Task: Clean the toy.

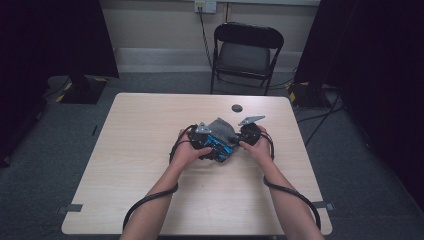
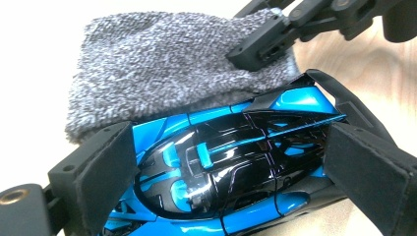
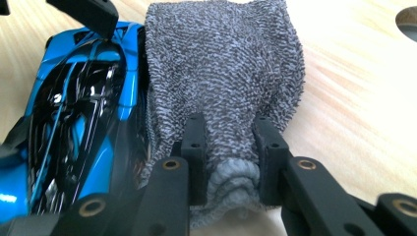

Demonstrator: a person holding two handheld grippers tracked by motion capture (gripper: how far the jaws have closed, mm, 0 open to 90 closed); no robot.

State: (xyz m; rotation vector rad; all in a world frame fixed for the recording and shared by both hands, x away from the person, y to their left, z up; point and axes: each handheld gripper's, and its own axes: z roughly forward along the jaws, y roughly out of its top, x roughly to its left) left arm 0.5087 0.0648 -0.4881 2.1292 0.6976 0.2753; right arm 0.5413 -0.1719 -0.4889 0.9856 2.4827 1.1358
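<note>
- Blue-and-black plastic, glossy, is making up the toy car [image 2: 231, 172] that is lying on the wooden table [image 1: 150, 130], near the middle.
- Grey fuzzy cloth [image 3: 221, 73] is lying just beside the car, touching its side.
- In the left gripper view, the left gripper [image 2: 231, 167] is standing with its jaws wide apart, one padded jaw on each side of the car; whether the pads are pressing on the body I cannot tell.
- In the right gripper view, the right gripper [image 3: 228, 162] is pinching a bunched fold of the cloth between its nearly closed jaws.
- In the high view, both hands are sitting close together over car and cloth, with a small dark round hole [image 1: 236, 108] in the tabletop just beyond them.
</note>
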